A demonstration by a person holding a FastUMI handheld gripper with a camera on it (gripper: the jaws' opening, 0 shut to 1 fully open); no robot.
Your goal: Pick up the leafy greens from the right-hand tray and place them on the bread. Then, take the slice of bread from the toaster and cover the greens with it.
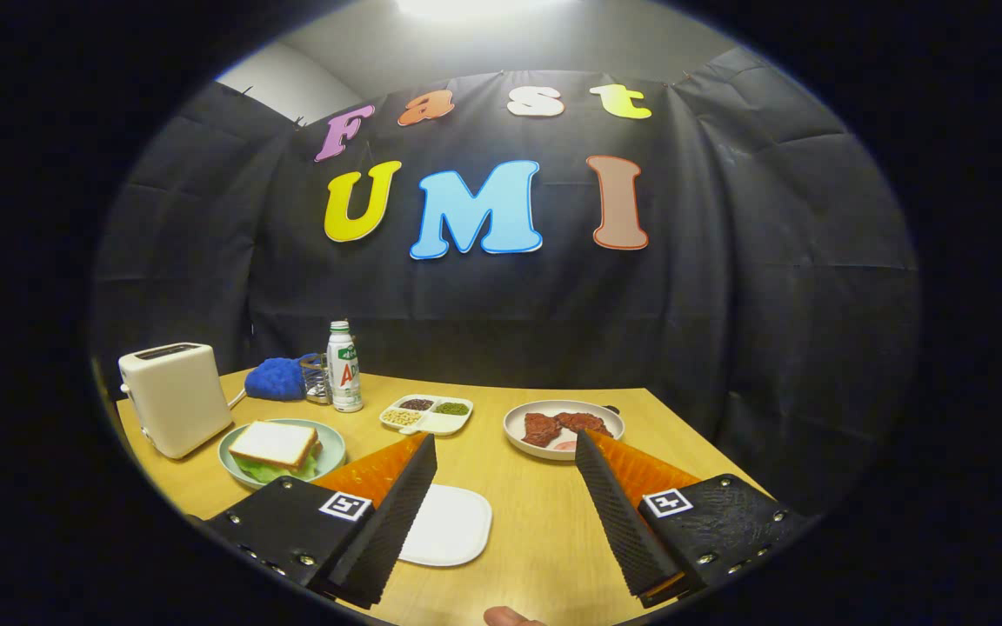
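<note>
- From the gripper view, the gripper [505, 448] hangs above the wooden table [544, 522] with its two fingers spread wide apart and nothing between them.
- A white tray [453, 526] lies flat on the table between the fingers.
- Just past the left finger, a green plate [331, 448] holds a slice of bread [273, 443] lying on top of leafy greens [264, 471] that peek out below it.
- A cream toaster [175, 396] stands just beside that plate.
- Farther back are a blue cloth [277, 379], a bottle [344, 366] and a small dish with beans [427, 414].
- Beyond the right finger sits a plate with red meat [564, 426].
</note>
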